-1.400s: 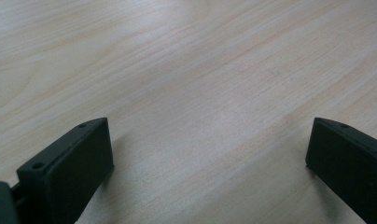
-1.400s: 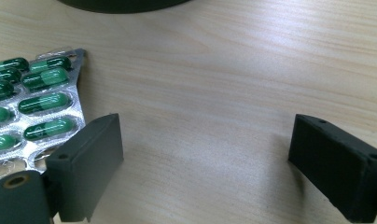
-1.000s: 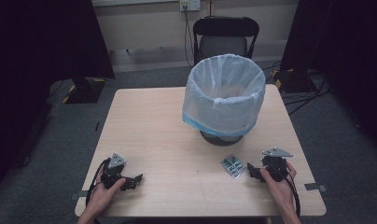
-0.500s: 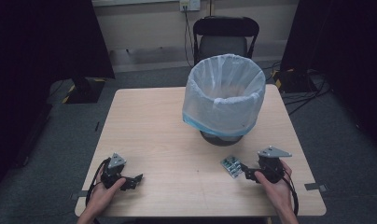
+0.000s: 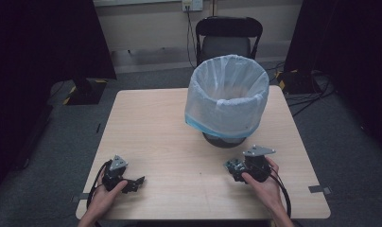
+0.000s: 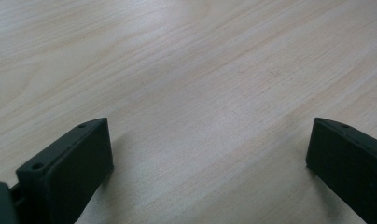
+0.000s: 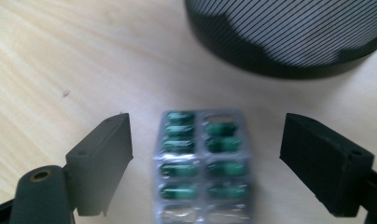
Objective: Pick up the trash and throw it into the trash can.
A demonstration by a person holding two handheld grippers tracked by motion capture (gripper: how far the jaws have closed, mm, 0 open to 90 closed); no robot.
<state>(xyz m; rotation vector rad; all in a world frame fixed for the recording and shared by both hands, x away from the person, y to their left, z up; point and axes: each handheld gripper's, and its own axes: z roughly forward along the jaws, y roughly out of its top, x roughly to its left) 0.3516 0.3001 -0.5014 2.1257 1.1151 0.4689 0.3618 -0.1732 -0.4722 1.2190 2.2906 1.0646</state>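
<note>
A silver blister pack (image 7: 203,163) of green capsules lies flat on the wooden table (image 5: 165,132), and it shows too as a small pack (image 5: 233,165) beside the bin's base. My right gripper (image 7: 206,154) is open, its jaws standing either side of the pack without touching it. In the high view that right gripper (image 5: 238,170) sits at the table's front right, held by a hand. My left gripper (image 5: 134,183) rests at the front left, open, with bare wood between the jaws of the left gripper (image 6: 210,163).
A black mesh waste bin (image 5: 227,101) lined with a white-and-blue bag stands at the table's right middle; its dark base (image 7: 289,42) is just beyond the pack. A black chair (image 5: 228,42) stands behind the table. Cables trail near the table's front edge.
My right gripper has slid left toward the blister pack, so that its jaws now straddle it. The left gripper has stayed put.
</note>
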